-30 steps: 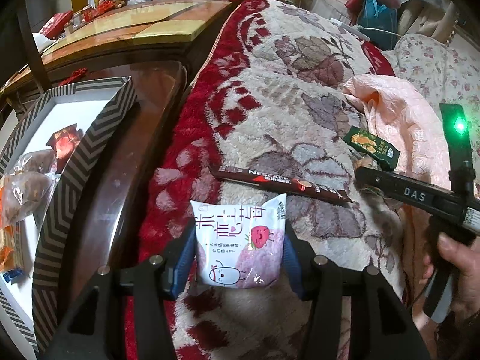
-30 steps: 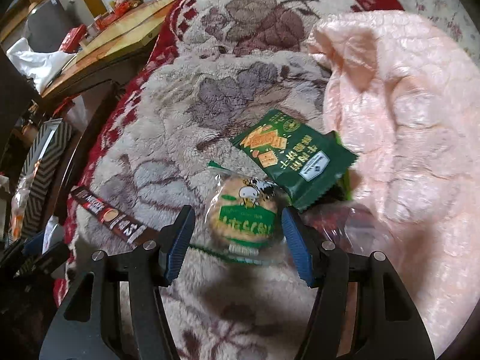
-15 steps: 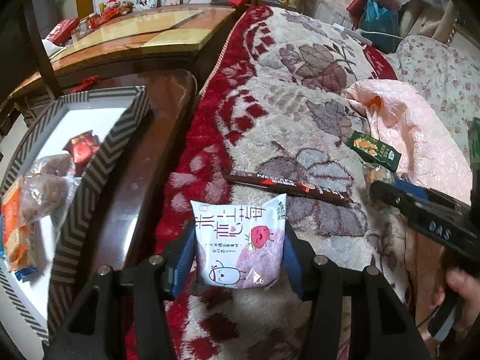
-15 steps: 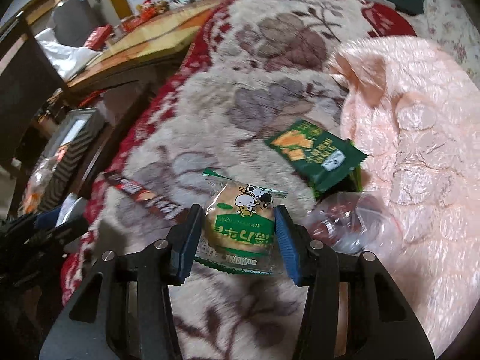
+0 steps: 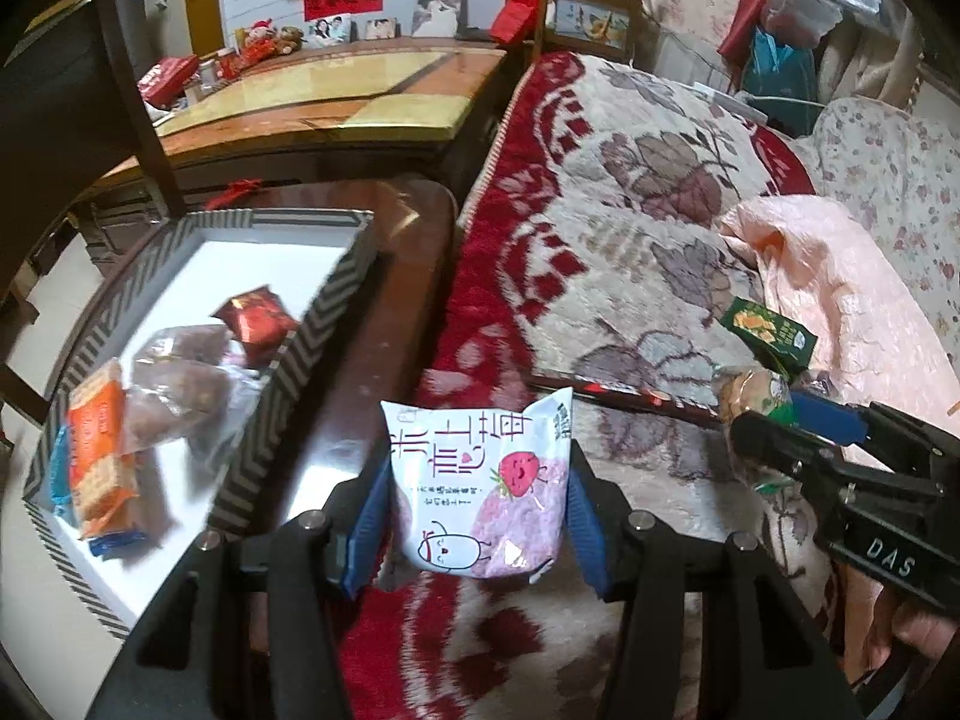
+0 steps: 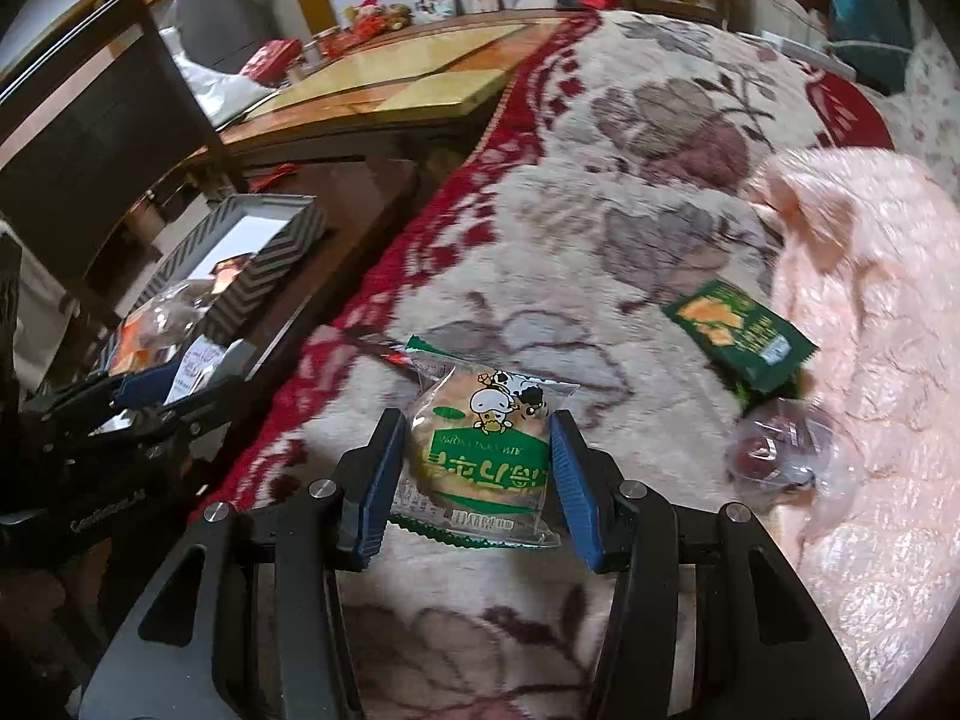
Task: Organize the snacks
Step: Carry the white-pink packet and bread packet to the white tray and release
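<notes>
My left gripper point(image 5: 477, 498) is shut on a white and pink strawberry snack pack point(image 5: 480, 492), held above the edge between the blanket and the dark table. My right gripper point(image 6: 477, 468) is shut on a round cake in a green and clear wrapper point(image 6: 480, 456), lifted over the blanket; it also shows in the left wrist view point(image 5: 753, 399). A chevron-edged white tray point(image 5: 300, 354) on the table holds an orange cracker pack point(image 5: 102, 450), brown clear-wrapped buns point(image 5: 180, 384) and a red packet point(image 5: 258, 321). A green packet point(image 6: 741, 333), a clear-wrapped dark sweet point(image 6: 774, 444) and a long dark stick pack point(image 5: 630, 399) lie on the blanket.
A floral red and cream blanket point(image 5: 630, 192) covers the sofa, with a pink quilt point(image 6: 870, 360) on its right. A dark wooden side table point(image 5: 384, 372) carries the tray. A larger wooden table point(image 5: 336, 102) with clutter stands behind. A dark chair point(image 6: 90, 138) is at left.
My right gripper closed on the green cake pack and lifted it leftwards. My left gripper carried the strawberry pack left, closer to the tray.
</notes>
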Motion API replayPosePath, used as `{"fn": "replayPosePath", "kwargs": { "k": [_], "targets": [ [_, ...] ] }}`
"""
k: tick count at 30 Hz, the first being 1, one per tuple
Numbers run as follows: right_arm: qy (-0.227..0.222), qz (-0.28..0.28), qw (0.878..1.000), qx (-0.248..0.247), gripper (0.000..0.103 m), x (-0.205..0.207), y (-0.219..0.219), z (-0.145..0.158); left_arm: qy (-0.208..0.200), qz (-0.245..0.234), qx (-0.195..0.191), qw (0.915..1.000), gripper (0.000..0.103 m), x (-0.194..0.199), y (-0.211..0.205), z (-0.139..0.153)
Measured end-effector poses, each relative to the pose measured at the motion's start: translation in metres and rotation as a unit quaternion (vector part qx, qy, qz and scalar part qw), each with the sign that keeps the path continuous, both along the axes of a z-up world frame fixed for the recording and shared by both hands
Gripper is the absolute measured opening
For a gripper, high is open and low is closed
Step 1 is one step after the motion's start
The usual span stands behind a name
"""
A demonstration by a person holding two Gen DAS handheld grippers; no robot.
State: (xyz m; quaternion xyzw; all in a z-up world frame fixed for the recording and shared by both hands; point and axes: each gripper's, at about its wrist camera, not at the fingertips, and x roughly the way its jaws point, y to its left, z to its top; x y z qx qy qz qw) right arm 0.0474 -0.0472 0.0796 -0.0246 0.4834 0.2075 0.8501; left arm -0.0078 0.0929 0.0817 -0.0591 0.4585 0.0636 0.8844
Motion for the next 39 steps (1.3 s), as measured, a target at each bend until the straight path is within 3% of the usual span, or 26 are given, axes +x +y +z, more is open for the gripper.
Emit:
{"fn": "replayPosePath", "kwargs": {
  "k": [21,39],
  "targets": [
    [-0.023,0.118,0.993,-0.017,0.048,-0.006,0.121,0.024,-0.027,0.094,0.014,0.9951,0.056,-0.022,0.098,0.021],
    [-0.03,0.189,0.981,-0.041,0.048,-0.007,0.209,0.023,-0.026,0.163,0.0,0.9862,0.056,-0.04,0.167,0.014]
  ]
}}
